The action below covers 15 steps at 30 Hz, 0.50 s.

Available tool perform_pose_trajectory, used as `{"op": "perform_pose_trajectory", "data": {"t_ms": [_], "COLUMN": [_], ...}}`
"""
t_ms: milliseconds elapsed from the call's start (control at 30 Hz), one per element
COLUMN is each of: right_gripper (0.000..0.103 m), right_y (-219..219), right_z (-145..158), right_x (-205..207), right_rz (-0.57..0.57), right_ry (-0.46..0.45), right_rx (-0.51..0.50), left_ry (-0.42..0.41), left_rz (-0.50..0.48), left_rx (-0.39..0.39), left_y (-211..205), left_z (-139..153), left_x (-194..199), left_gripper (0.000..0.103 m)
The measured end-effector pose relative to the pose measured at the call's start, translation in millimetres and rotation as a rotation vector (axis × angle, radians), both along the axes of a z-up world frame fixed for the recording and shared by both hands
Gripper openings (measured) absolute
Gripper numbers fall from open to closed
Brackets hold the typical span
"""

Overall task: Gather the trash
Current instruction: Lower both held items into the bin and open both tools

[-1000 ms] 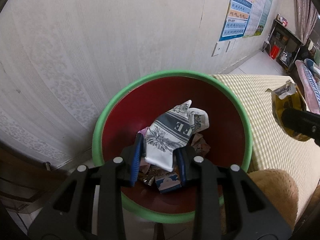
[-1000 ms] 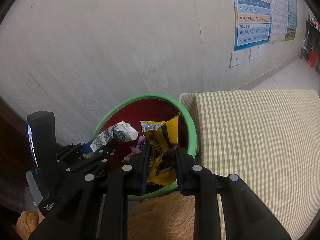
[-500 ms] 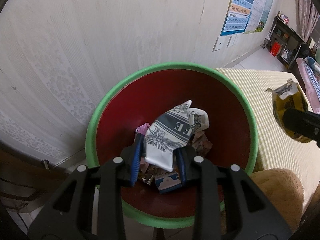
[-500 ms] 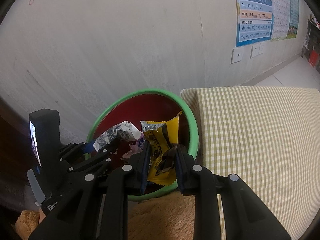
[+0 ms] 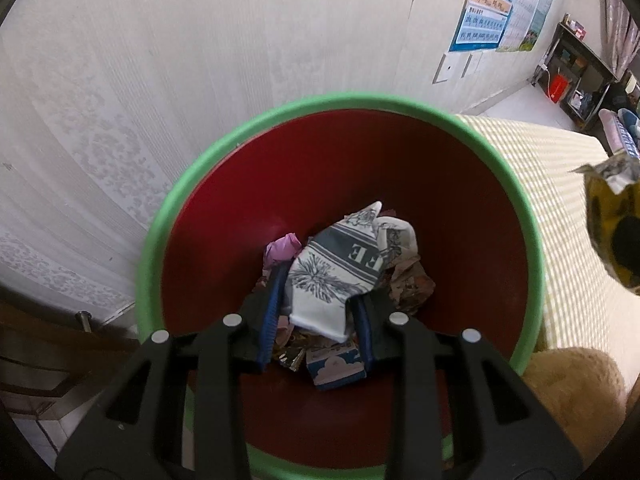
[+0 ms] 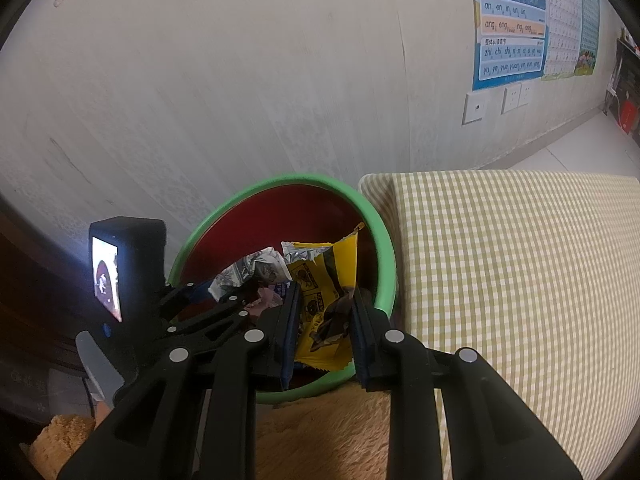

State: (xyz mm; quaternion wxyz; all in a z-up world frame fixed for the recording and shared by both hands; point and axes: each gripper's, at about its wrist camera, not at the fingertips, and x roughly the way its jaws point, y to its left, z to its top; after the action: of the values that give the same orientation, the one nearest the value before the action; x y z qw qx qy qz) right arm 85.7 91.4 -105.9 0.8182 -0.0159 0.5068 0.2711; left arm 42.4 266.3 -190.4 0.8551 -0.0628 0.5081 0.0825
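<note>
A red bin with a green rim [image 5: 352,100] stands against the wall and holds several pieces of trash. My left gripper [image 5: 318,308] is shut on a crumpled white and grey printed wrapper [image 5: 336,276] and holds it over the bin's inside. My right gripper [image 6: 326,320] is shut on a yellow snack wrapper [image 6: 324,296] just above the bin's near rim [image 6: 384,264]. The yellow wrapper also shows at the right edge of the left wrist view [image 5: 612,240]. The left gripper and its white wrapper [image 6: 252,270] show in the right wrist view.
A checked green and white cushion [image 6: 520,280] lies right of the bin. A tan plush surface [image 6: 328,432] lies below the bin's near side. A pale wall [image 5: 200,60] stands behind, with posters [image 6: 512,20] and sockets [image 6: 476,108].
My left gripper has moved closer over the bin, which now fills more of its view. My right gripper has barely moved. Both grips are unchanged.
</note>
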Motion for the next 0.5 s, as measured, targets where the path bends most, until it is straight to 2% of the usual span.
{"op": "perform_pose_trajectory", "data": {"t_ms": [133, 500], "right_gripper": [0.024, 0.024], "right_y": [0.6, 3.7], "right_z": [-1.3, -8.0], "right_x": [1.4, 4.1], "right_rz": [0.001, 0.010], "right_ry": [0.004, 0.020], "right_rx": [-0.002, -0.001], "left_ry": [0.015, 0.020], "left_rz": [0.004, 0.003], "left_rx": [-0.005, -0.004], "left_y": [0.6, 2.9], "left_z": [-4.6, -7.5], "left_x": [2.3, 6.0], "left_gripper": [0.035, 0.056]}}
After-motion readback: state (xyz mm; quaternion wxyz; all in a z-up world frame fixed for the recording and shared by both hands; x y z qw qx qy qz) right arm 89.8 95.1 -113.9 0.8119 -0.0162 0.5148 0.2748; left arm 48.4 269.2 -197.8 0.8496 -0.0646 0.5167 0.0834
